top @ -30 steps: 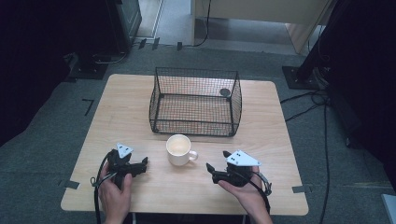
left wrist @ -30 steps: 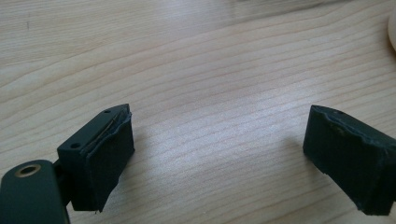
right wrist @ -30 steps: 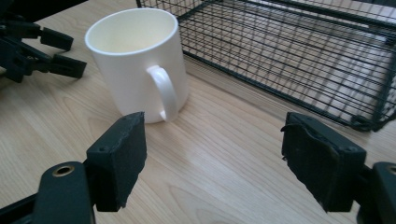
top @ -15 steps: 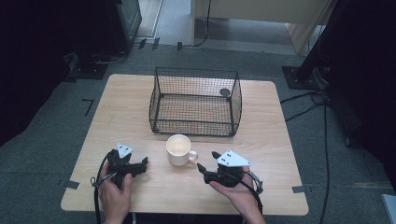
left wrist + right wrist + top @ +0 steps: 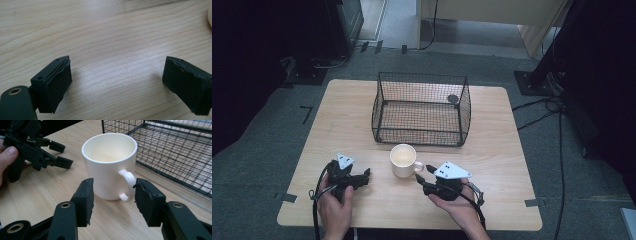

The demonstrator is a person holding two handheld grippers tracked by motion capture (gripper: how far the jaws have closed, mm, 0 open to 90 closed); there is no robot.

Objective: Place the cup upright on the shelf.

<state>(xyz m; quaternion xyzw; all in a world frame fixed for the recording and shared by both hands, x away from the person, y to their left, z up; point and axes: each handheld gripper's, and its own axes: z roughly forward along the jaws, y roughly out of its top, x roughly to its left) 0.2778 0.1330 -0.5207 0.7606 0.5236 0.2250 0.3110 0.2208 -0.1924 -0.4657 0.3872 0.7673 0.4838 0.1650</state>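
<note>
The left gripper (image 5: pixel 362 176) rests low on the table (image 5: pixel 512 165) at the near left, jaws spread wide over bare wood and holding nothing, seemingly waiting. Right of it stands the white mug (image 5: pixel 402 160), just before the wire basket (image 5: pixel 422 107), handle turned right. The right gripper (image 5: pixel 113 195) has been closing, its jaws flanking that handle but not yet pressing it.

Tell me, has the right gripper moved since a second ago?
Yes. The right gripper has slid left toward the white mug, jaws just been closing around its handle, not yet pressing.
</note>
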